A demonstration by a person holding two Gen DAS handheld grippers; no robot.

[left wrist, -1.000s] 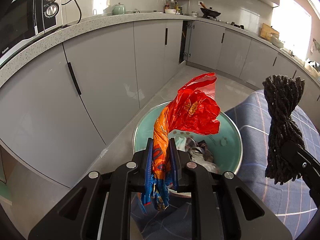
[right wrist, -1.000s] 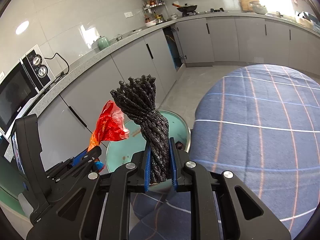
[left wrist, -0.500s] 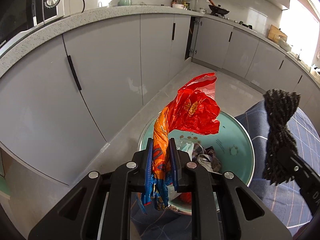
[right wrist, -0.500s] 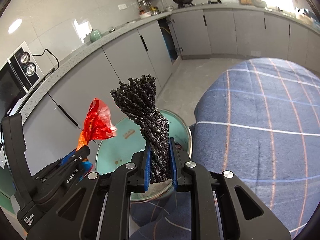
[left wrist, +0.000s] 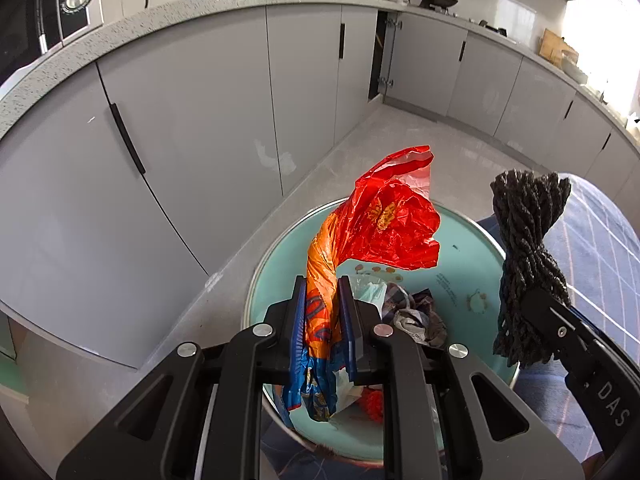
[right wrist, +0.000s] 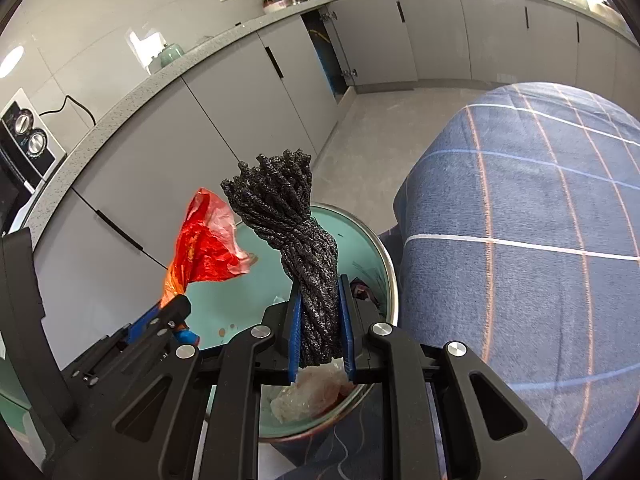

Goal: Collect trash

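Kitchen floor holds a teal trash bin (left wrist: 472, 264); above it, left gripper (left wrist: 323, 320) clamps an upright orange-red wrapper (left wrist: 380, 224), right gripper (right wrist: 320, 320) clamps an upright black rope bundle (right wrist: 296, 232).

Your left gripper (left wrist: 323, 304) is all matte black plastic: two chunky linkage arms with triangular cutouts, and four round silver screw heads fanned out just behind the blue pads (left wrist: 298, 320) lining the fingers. Your right gripper (right wrist: 320, 312) is the same build, with the same blue pads (right wrist: 295, 332) and silver screws. From the left wrist view, the right one's side has white "DAS" lettering, plus one small screw further along toward its fingers.
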